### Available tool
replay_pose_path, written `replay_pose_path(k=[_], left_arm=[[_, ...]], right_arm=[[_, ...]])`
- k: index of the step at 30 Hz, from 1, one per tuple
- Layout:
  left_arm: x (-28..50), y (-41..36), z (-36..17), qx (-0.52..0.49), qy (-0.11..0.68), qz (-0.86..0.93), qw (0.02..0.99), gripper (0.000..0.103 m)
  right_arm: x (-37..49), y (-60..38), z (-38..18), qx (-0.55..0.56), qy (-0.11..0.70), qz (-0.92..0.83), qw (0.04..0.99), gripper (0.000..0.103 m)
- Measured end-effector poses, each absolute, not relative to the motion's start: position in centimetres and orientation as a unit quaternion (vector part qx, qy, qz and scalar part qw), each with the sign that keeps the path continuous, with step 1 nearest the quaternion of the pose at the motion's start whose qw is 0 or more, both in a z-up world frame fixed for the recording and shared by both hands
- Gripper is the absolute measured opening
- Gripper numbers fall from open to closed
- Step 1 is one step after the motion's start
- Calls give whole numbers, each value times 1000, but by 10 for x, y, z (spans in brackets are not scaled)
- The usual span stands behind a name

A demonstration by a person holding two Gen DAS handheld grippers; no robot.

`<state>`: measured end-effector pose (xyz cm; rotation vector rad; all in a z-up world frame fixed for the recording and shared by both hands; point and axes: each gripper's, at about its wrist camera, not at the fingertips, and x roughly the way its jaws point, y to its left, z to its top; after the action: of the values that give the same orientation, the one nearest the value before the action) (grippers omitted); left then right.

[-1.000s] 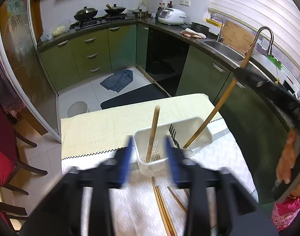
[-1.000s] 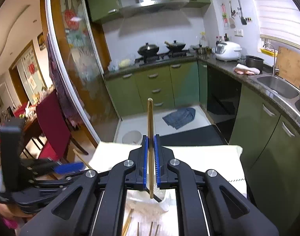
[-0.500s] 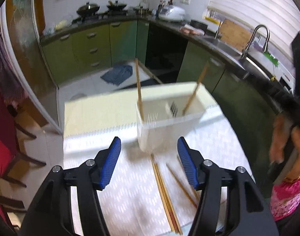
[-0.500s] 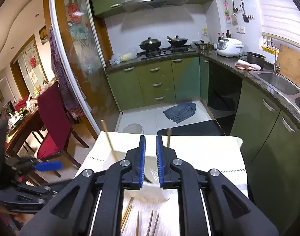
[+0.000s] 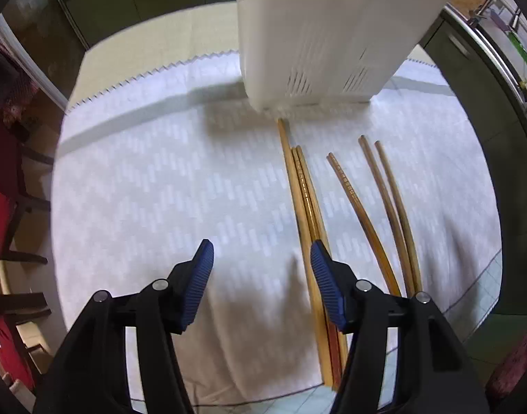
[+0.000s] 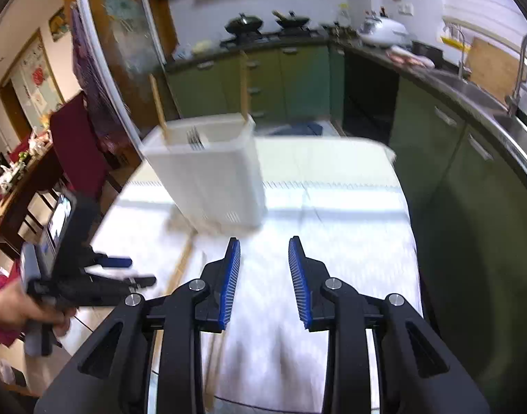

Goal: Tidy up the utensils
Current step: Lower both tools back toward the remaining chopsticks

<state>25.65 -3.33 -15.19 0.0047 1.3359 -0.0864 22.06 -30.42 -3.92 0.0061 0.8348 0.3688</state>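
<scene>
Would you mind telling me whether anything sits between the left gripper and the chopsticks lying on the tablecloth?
Nothing visible does. The left gripper hangs open over bare tablecloth, and the nearest chopsticks run just beside its right finger, with the white holder standing beyond their far ends.

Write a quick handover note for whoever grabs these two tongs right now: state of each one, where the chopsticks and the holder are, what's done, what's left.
Left tongs: open, empty, low over the tablecloth, right beside the nearest bundle of chopsticks.
Right tongs: jaws have just been opening, nothing between them.
White holder: stands on the table, with two chopsticks and a fork in it.
Done: those two chopsticks are in.
Left: six chopsticks lie on the cloth in front of the holder, three bunched together and three looser to their right. Pick them up and stand them in the holder.
</scene>
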Motion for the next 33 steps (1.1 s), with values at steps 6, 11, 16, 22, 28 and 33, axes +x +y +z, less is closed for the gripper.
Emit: replay_pose_path(k=[6,11,16,22,28,33], left_arm=[[267,-38,-164,3,631,-27,775,55],[274,-45,-170,11,643,-21,766,55],[278,-50,-177,27,651,-12,759,56],[278,-49,-181,31,652,-15,757,57],[268,-27,-180,34,659,-20,751,56],[264,0,-182,24,666,-16,746,56]], right_arm=[[214,-323,-76,14,436,174,883,30],[222,-323,-75,19,438,181,881,39],[227,-299,-78,0,450,191,872,39],[235,-249,-111,-28,499,252,828,19],[248,-203,-143,-60,541,285,789,17],[268,-179,-155,-82,560,275,777,17]])
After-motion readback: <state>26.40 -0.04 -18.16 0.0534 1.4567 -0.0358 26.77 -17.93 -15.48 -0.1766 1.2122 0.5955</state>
